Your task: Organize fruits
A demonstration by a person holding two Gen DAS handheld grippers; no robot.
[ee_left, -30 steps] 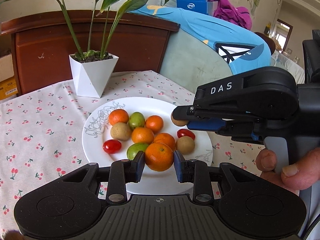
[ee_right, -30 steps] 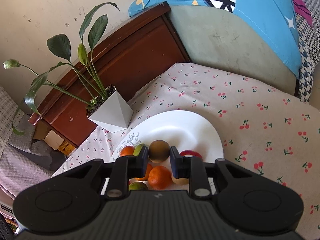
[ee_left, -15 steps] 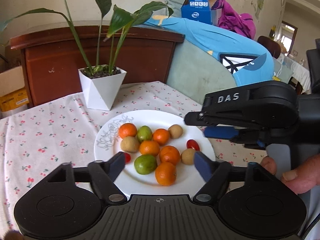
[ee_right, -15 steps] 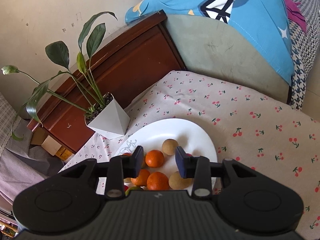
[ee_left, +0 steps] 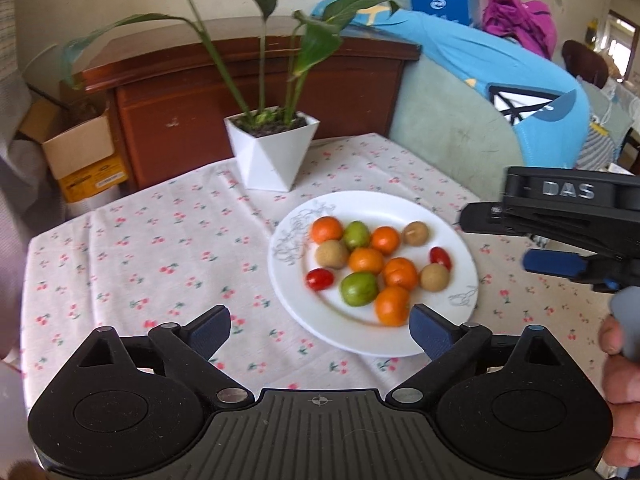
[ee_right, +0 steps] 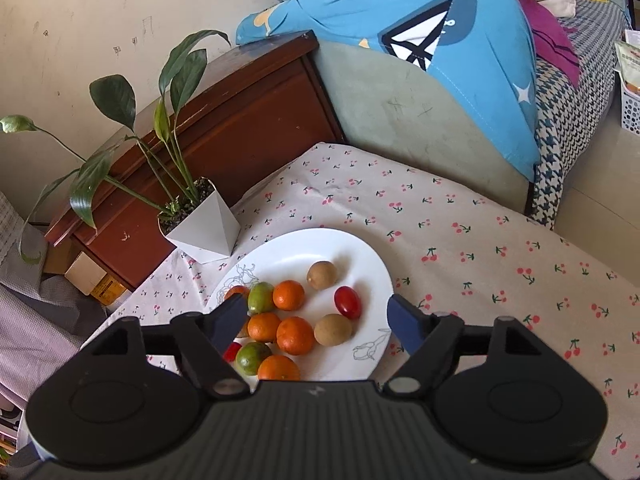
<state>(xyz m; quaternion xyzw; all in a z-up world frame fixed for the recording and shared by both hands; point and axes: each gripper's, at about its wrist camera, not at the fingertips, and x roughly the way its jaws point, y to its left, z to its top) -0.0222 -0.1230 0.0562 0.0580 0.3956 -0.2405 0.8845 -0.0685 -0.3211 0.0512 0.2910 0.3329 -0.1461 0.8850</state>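
White plate (ee_left: 352, 336), round, line-drawn flower motifs on rim; lies flat ahead of the left gripper (ee_left: 320, 330), beneath and ahead of the right gripper (ee_right: 316, 318). Contents, all resting on plate:
- Five oranges (ee_left: 392, 305), small; nearest one just beyond the left gripper's right fingertip.
- Two green fruits (ee_left: 359, 289), round, among the oranges.
- Three brown fruits (ee_left: 415, 233), round, dull-skinned; one lies apart at the far side.
- Two cherry tomatoes (ee_right: 347, 302), red, oval, one at either edge of the cluster.
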